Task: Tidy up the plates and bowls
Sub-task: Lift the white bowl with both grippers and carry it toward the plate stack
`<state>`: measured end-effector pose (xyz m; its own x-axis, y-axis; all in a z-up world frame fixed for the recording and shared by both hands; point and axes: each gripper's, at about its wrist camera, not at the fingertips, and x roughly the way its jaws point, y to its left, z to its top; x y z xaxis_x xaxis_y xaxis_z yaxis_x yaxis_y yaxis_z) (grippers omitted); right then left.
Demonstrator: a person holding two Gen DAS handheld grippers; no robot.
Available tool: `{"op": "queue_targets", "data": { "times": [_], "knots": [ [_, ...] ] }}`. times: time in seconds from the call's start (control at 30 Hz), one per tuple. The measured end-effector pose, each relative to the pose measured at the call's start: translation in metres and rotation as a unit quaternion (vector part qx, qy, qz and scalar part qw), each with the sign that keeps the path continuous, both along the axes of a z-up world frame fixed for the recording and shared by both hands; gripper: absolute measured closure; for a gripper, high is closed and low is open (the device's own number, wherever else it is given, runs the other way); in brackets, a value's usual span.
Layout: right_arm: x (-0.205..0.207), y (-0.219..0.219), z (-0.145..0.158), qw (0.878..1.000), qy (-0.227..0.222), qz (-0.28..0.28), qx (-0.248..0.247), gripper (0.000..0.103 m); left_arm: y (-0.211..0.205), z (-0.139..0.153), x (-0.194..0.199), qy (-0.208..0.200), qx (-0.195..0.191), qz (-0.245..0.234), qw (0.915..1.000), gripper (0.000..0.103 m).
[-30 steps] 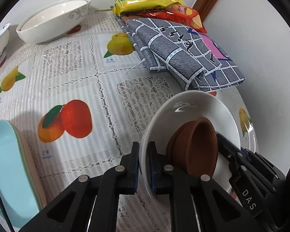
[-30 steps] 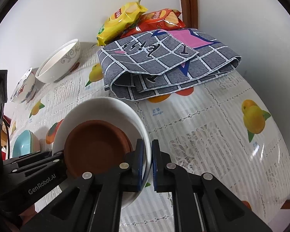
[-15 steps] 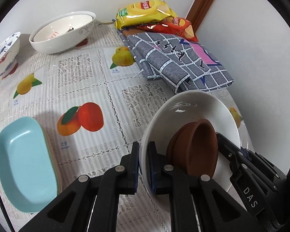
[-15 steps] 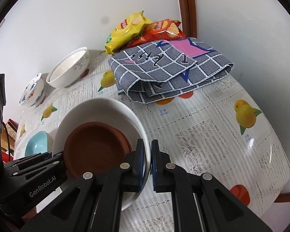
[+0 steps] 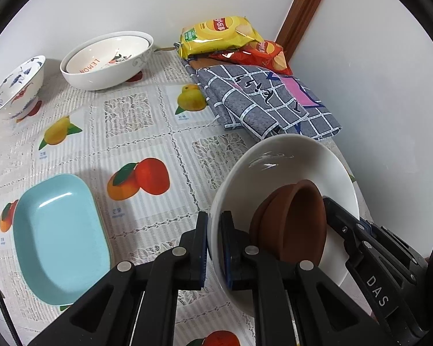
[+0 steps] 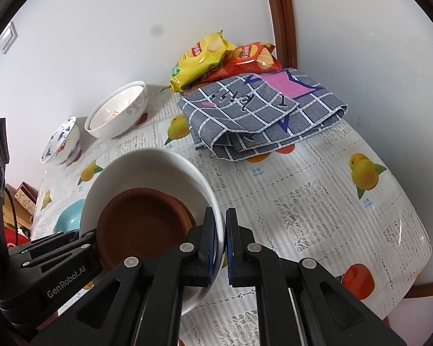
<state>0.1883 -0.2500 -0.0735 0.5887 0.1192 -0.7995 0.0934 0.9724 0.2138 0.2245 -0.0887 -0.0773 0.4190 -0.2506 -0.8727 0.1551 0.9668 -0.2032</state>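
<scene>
A white plate [image 5: 288,167] hangs above the table with two stacked brown dishes [image 5: 291,222] in it. My left gripper [image 5: 213,216] is shut on the plate's near rim. My right gripper [image 6: 222,216] is shut on the opposite rim of the white plate [image 6: 147,167], beside the brown dishes [image 6: 141,225]. Each gripper shows in the other's view at the plate's far side. On the table lie a light blue rectangular dish [image 5: 57,239], a large white bowl [image 5: 106,57] with a second bowl nested in it, and a blue-patterned bowl [image 5: 14,86].
A folded grey checked cloth [image 5: 259,106] lies at the back right by the wall, with a yellow chip bag [image 5: 219,34] and a red chip bag [image 5: 259,54] behind it. A fruit-print tablecloth [image 5: 147,132] covers the table. A wooden door frame [image 6: 283,20] stands in the corner.
Both grippers have risen with the white plate and brown dishes held between them. The table looks farther away, and the blue dish and patterned bowl have come fully into view.
</scene>
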Motion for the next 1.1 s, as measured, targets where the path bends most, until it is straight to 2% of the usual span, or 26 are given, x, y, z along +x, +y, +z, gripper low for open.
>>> {"op": "queue_targets", "data": {
  "times": [0.57,1.1],
  "knots": [
    [0.002,0.028,0.013,1.0,-0.014,0.014,0.005,0.096,0.03,0.014,-0.004,-0.012,0.001,0.017,0.9998,0.094],
    [0.006,0.064,0.011,0.999,-0.017,0.035,0.006,0.096,0.068,0.014,-0.005,-0.015,0.001,0.041,0.999,0.094]
  ]
}}
